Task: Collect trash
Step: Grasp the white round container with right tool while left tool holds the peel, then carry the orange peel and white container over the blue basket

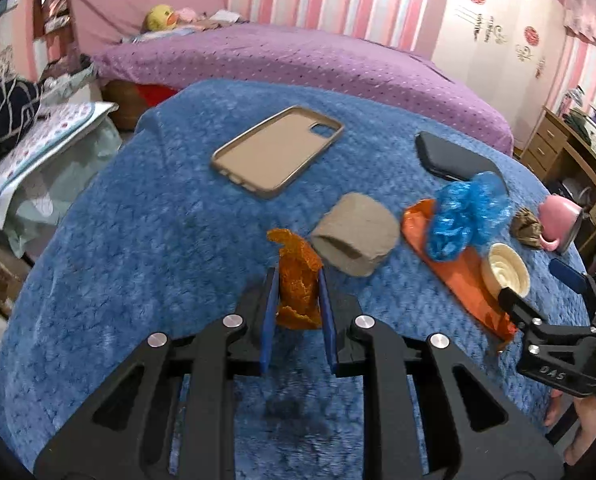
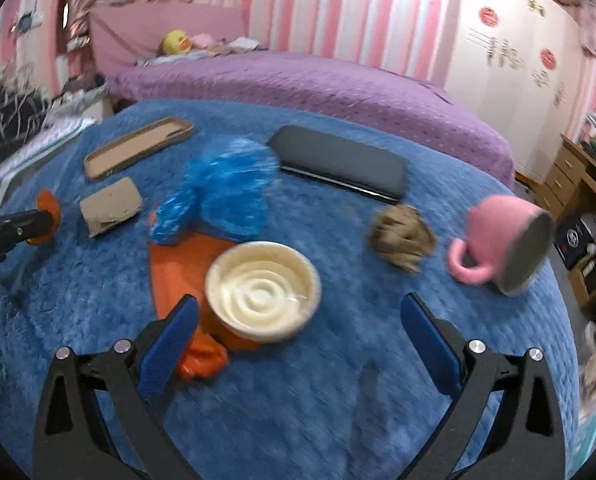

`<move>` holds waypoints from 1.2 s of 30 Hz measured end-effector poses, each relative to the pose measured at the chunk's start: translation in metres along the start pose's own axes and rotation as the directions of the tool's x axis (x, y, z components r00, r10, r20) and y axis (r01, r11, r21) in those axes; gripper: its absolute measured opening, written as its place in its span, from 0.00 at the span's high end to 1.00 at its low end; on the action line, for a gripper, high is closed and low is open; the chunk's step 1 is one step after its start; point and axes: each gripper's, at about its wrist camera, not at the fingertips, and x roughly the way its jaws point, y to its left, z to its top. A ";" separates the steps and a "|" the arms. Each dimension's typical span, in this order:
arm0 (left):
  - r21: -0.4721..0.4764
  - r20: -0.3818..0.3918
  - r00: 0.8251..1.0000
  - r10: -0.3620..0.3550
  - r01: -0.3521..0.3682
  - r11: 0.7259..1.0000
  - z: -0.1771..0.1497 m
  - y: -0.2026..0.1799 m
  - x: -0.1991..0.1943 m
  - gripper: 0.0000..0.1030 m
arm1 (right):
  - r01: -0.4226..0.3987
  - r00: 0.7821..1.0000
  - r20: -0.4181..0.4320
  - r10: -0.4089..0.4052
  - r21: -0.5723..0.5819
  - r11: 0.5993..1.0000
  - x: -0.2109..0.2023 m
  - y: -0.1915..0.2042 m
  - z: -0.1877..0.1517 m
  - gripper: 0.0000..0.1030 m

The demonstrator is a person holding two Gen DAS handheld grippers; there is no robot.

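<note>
Okay, my left gripper (image 1: 296,300) pinches the orange peel (image 1: 298,276) upright; right gripper (image 2: 298,320) spread, paper bowl (image 2: 262,290) dead ahead between jaws.

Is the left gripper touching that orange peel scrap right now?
Touching. The left wrist view shows the left gripper with both blue pads pressed against the sides of the orange peel, which stands pinched between them above the blue blanket.

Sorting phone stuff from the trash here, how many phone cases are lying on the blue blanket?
2: a tan phone case at the far left, and a dark phone case at the far right, behind the blue plastic wad.
</note>
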 end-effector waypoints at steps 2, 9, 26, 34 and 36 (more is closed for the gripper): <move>-0.012 -0.007 1.000 0.009 -0.010 1.000 0.000 0.003 0.001 0.82 | -0.011 1.000 -0.021 0.011 -0.005 1.000 0.008 0.004 0.005 0.12; 0.008 0.010 1.000 0.016 -0.016 1.000 0.001 -0.006 -0.006 0.82 | -0.099 0.994 -0.030 0.100 0.038 0.994 0.007 -0.011 0.001 0.41; 0.117 -0.011 0.994 -0.106 0.107 0.987 -0.034 -0.140 -0.041 0.82 | 0.048 0.994 0.085 -0.062 0.155 0.987 -0.108 -0.141 -0.059 0.41; 0.202 0.054 0.981 -0.188 0.174 0.964 -0.067 -0.225 -0.066 0.82 | 0.144 0.981 0.099 -0.165 0.196 0.970 -0.143 -0.187 -0.103 0.41; 0.213 0.063 0.978 -0.198 0.181 0.960 -0.074 -0.238 -0.070 0.82 | 0.150 0.980 0.096 -0.173 0.214 0.965 -0.149 -0.199 -0.114 0.41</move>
